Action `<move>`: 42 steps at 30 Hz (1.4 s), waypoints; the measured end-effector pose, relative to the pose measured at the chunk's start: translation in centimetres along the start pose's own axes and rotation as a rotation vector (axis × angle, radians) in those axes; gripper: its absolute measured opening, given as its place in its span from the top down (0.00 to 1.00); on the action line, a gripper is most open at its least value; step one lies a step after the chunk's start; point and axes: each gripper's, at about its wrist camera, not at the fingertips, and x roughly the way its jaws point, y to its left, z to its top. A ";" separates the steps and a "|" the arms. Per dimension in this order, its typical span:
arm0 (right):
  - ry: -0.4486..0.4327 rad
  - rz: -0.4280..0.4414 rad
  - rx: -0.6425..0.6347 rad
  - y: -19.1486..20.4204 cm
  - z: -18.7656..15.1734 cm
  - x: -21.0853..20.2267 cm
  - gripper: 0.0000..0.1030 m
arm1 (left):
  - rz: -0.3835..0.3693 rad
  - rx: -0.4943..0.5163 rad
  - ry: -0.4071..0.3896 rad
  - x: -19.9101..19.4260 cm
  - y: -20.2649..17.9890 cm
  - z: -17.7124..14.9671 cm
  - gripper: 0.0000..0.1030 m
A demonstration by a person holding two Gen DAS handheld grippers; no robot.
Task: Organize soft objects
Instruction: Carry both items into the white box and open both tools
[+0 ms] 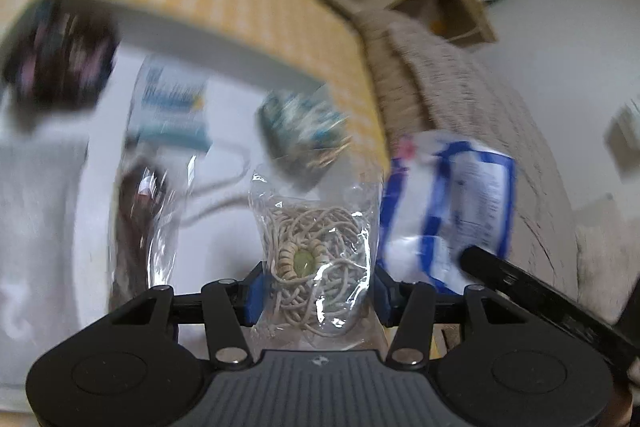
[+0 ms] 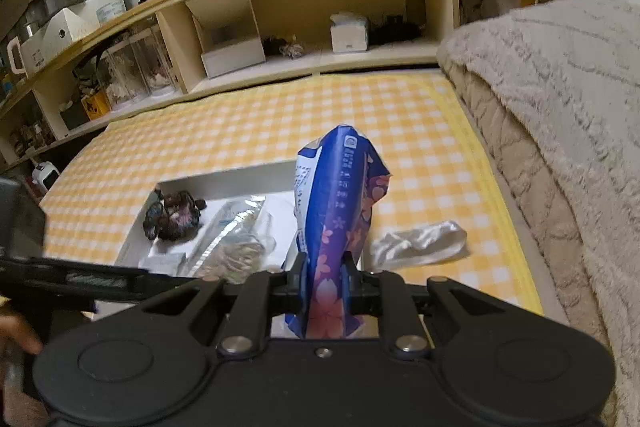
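Nearest, left gripper (image 1: 316,291): one, jaws closed on one clear bag of cord (image 1: 316,251), the bag pinched low and standing up and away along the fingers, a pale bead cluster at its middle. Right gripper (image 2: 324,281): one, jaws narrow and clamped on one blue-and-purple packet (image 2: 340,211), long axis running straight out from the fingers, top end crumpled. Just beyond both, one white tray (image 2: 224,179) lying on the yellow checked sheet (image 2: 420,131); it sits ahead and to the left of the right gripper and directly ahead of the left, which by this reading is the nearer hand to it. Tray contents counted in the right view: one dark floral fabric bundle (image 2: 172,215), one clear sleeve packet (image 2: 236,223), one small white flat item, unclear. Outside the tray, just right of the held packet: one crumpled silver-white pouch (image 2: 420,241), long axis crosswise. Right edge: one beige blanket (image 2: 560,99). Farthest: one wooden shelf unit (image 2: 320,7), several compartments, contents too small to count. Likely next: both held items go down into the tray.
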 end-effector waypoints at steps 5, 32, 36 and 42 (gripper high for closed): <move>0.037 0.060 0.003 -0.3 -0.3 0.9 0.84 | 0.080 -0.106 0.050 2.4 3.0 -1.0 0.49; 0.221 -0.044 -0.175 2.1 -1.0 6.7 0.91 | 0.239 -0.004 0.033 0.5 2.0 -1.2 0.45; 0.268 -0.088 -0.197 2.4 -2.2 8.8 0.91 | 0.242 0.005 0.031 0.1 1.6 -1.1 0.43; 0.237 -0.060 -0.169 2.5 -1.7 7.0 0.83 | 0.241 0.009 0.031 -0.4 1.2 -0.9 0.32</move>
